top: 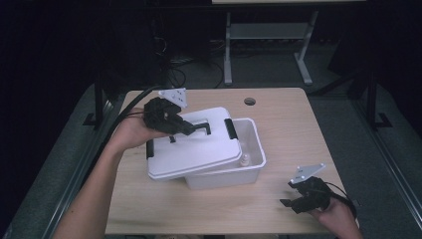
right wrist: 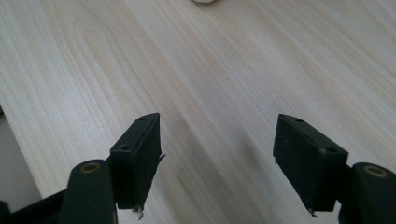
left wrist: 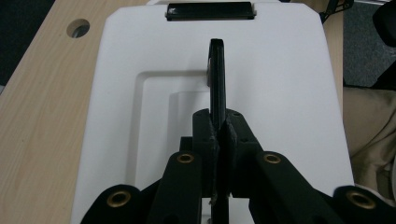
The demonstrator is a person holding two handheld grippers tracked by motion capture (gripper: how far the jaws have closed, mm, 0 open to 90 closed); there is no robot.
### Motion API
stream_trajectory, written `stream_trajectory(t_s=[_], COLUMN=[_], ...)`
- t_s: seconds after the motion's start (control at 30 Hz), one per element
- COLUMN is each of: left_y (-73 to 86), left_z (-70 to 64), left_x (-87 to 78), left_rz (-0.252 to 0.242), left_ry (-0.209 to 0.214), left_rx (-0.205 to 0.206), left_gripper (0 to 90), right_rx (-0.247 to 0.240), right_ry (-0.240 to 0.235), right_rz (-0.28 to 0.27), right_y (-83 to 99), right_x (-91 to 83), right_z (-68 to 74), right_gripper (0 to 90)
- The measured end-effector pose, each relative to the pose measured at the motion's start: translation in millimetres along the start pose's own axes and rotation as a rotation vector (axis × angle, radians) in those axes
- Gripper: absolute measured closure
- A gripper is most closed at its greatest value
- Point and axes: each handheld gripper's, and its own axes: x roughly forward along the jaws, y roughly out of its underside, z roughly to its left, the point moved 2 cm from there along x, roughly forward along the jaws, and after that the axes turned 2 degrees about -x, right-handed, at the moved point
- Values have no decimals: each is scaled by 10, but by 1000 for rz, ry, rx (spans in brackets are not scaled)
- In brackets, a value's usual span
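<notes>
wooden table [top: 308, 129] holds a white bin [top: 251, 149], near the middle, with its white lid [top: 194, 149] sitting skewed, shifted off toward the left, bin's right end open. small bottle [top: 245, 159] visible inside at the gap. left gripper [top: 186, 128] clenched on the lid's black handle [left wrist: 217, 79], pinched mid-bar. right gripper [top: 293, 199] released, jaws wide, idle above bare wood at the near right corner. judgement: lid is being moved; keep grip centred, lift level so the rim doesn't catch.
</notes>
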Motion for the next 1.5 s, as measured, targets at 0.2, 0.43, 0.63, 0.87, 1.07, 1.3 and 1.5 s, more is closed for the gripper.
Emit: stream_trajectory(t_s=[0.2, 0.43, 0.63, 0.87, 1.07, 1.3, 1.5], left_y=[-83, -172, -255, -329, -358, -431, -436], left_z=[1, -4, 0, 1, 22, 51, 67], left_x=[71, 160, 233, 356, 462, 564, 631], left_rz=[-7, -18, -6, -9, 4, 10, 19], left_ry=[1, 14, 23, 40, 47, 62, 63], left_rx=[4, 17, 29, 39, 41, 45, 44], left_gripper=[843, 843, 843, 843, 843, 843, 843], right_rx=[2, 0, -3, 1, 1, 1, 5], right_ry=[0, -4, -8, -6, -6, -6, -6], right_rz=[-3, -6, -9, -14, -16, -22, -24], right_y=[-1, -1, 2, 5, 3, 7, 16], right_x=[-5, -11, -23, -30, -39, -48, -55], right_z=[0, -1, -2, -2, 2, -8, -15], right_gripper=[315, 315, 314, 314, 313, 313, 313])
